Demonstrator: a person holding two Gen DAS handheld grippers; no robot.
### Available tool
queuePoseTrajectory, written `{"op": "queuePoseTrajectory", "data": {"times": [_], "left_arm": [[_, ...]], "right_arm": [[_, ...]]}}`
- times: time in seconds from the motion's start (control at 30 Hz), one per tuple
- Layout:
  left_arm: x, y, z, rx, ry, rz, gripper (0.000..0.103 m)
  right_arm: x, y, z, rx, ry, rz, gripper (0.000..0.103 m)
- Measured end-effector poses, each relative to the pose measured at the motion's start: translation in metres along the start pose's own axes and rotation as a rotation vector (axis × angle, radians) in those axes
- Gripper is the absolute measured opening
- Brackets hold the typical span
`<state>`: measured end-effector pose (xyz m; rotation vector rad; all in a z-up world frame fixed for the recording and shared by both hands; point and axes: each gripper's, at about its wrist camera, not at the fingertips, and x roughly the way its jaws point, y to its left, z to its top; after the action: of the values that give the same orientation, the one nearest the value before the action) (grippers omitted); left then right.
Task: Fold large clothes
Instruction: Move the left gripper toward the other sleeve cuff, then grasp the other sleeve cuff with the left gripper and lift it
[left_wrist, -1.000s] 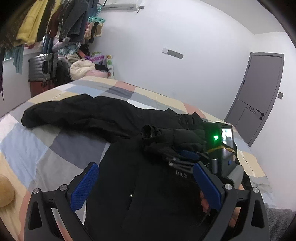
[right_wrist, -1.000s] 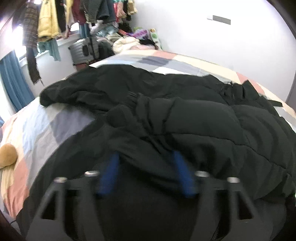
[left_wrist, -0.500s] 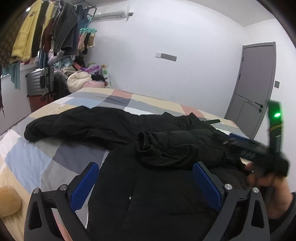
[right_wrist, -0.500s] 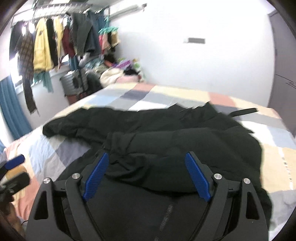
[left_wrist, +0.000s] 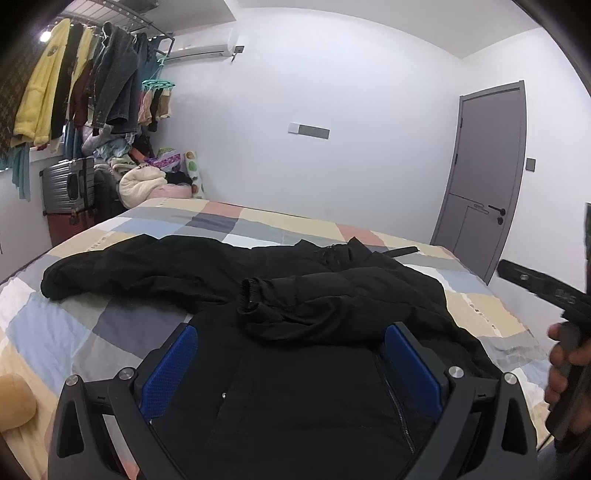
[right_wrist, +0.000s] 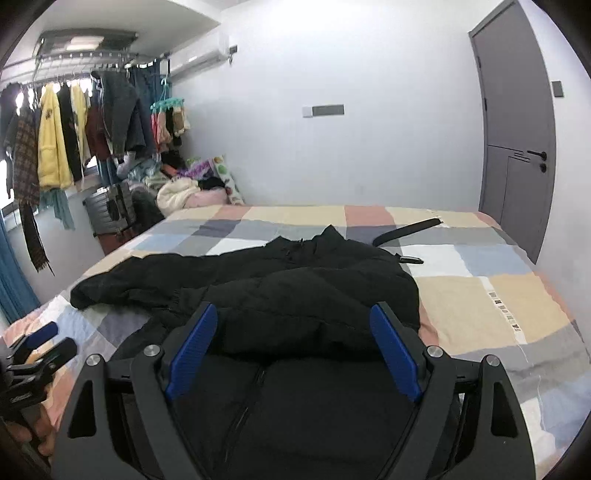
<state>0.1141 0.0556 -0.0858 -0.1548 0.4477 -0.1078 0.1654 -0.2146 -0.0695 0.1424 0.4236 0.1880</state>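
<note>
A large black padded jacket (left_wrist: 295, 354) lies front up on the checked bedspread (left_wrist: 74, 332). One sleeve (left_wrist: 332, 302) is folded across its chest; the other sleeve (left_wrist: 122, 273) lies stretched out to the left. The jacket also shows in the right wrist view (right_wrist: 314, 295). My left gripper (left_wrist: 291, 354) is open and empty above the jacket's lower front. My right gripper (right_wrist: 291, 339) is open and empty above the jacket, and shows at the right edge of the left wrist view (left_wrist: 546, 291). The left gripper shows at the left edge of the right wrist view (right_wrist: 40, 343).
A black strap (right_wrist: 406, 227) lies on the bed beyond the collar. Hanging clothes (left_wrist: 74, 92), a suitcase (left_wrist: 66, 188) and a pile of clothes (left_wrist: 147, 177) stand at the far left. A grey door (left_wrist: 484, 177) is at the right. A tan object (left_wrist: 14, 398) lies at the bed's left edge.
My right gripper let go of the folded sleeve, opened and pulled back to the right. Both grippers rose away from the jacket.
</note>
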Motion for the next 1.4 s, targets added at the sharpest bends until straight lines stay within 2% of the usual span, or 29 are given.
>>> {"op": "queuePoseTrajectory", "data": {"times": [0.17, 0.4, 0.5, 0.6, 0.73, 0.87, 1.1, 1.27, 1.4], "left_arm": [[-0.001, -0.005, -0.003, 0.003, 0.011, -0.007, 0.102], [-0.010, -0.011, -0.004, 0.008, -0.003, -0.026, 0.102], [-0.012, -0.013, -0.005, 0.009, -0.003, -0.032, 0.102], [-0.011, -0.011, -0.005, 0.000, 0.001, 0.000, 0.102], [-0.007, -0.003, -0.005, -0.024, 0.025, 0.004, 0.102], [-0.003, 0.007, 0.001, -0.046, 0.048, -0.017, 0.102], [0.011, 0.040, 0.039, -0.043, 0.055, 0.022, 0.102], [0.042, 0.067, 0.062, -0.003, 0.079, 0.070, 0.102], [0.071, 0.114, 0.082, -0.070, 0.103, 0.095, 0.102]], "right_arm": [[-0.036, -0.008, -0.019, 0.017, -0.052, 0.002, 0.085], [-0.072, -0.013, -0.051, 0.036, -0.069, -0.032, 0.086], [-0.085, -0.009, -0.062, 0.020, -0.079, -0.046, 0.089], [-0.097, -0.008, -0.073, 0.022, -0.077, -0.044, 0.092], [-0.112, -0.004, -0.080, 0.016, -0.120, -0.069, 0.102], [-0.118, -0.010, -0.079, 0.054, -0.149, -0.079, 0.103], [-0.112, -0.018, -0.086, 0.073, -0.129, -0.087, 0.103], [-0.104, -0.015, -0.087, 0.067, -0.113, -0.095, 0.103], [-0.094, -0.013, -0.088, 0.065, -0.077, -0.111, 0.103]]}}
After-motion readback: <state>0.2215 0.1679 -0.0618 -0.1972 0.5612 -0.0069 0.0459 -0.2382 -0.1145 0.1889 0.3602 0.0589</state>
